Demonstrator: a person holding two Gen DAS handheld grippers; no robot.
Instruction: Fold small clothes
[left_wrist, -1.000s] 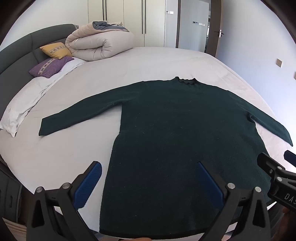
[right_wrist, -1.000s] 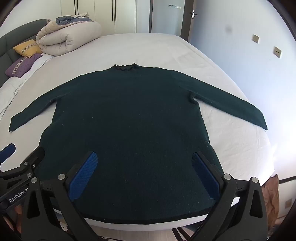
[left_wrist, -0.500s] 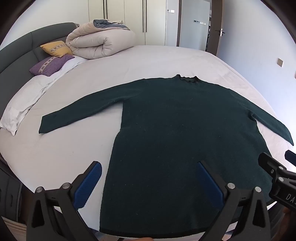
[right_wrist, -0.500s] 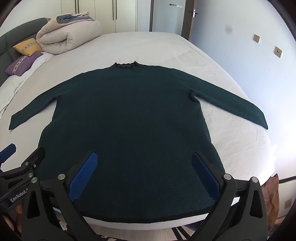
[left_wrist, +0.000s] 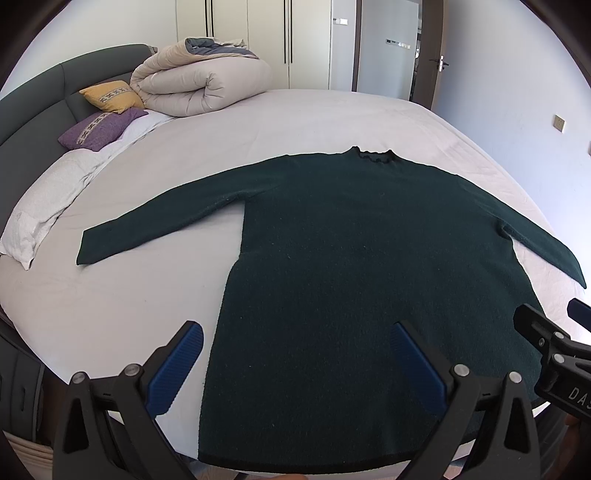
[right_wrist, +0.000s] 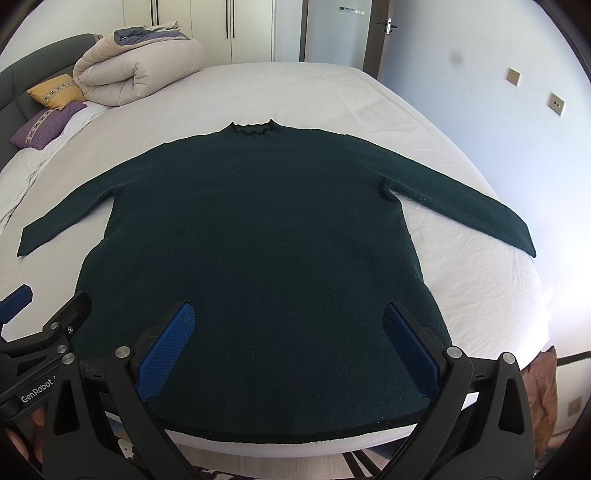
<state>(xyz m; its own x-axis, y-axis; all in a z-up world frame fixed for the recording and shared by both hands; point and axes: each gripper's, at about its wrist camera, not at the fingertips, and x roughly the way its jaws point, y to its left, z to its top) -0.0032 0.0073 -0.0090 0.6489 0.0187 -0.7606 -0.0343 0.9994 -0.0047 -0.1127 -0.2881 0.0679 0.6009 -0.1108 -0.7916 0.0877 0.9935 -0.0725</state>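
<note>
Blue-padded fingers (left_wrist: 176, 369) of the left gripper (left_wrist: 295, 365) stand spread wide with nothing between them, hovering above the near hem of the sweater (left_wrist: 351, 266); one pad sits off the sweater's left edge over the bare sheet, the other over the dark knit. Fingers (right_wrist: 166, 347) of the right gripper (right_wrist: 291, 343) are spread just as wide and hold nothing, both pads hanging over the lower part of the sweater (right_wrist: 258, 240) near its hem. Each gripper shows at the edge of the other's view, so the two are side by side at the sweater's bottom end. It is hard to tell from these angles whether any pad touches the cloth; they look to be just above it. Beyond the fingers, the sweater lies flat and face up on the bed (left_wrist: 295, 122), dark green, with its frilled collar (left_wrist: 373, 157) pointing away and both sleeves stretched out to the sides, the left sleeve (left_wrist: 162, 221) angled down toward the near side. Its hem runs along the near edge of the mattress. Past the sweater's left sleeve, at the head end, are a purple pillow (left_wrist: 99, 127) and a yellow pillow (left_wrist: 110, 96) against the dark headboard (left_wrist: 44, 92), with a rolled beige quilt (left_wrist: 199, 85) just beside them. Farther back than the collar stand pale wardrobe doors (left_wrist: 266, 40) and a door (left_wrist: 428, 51).
</note>
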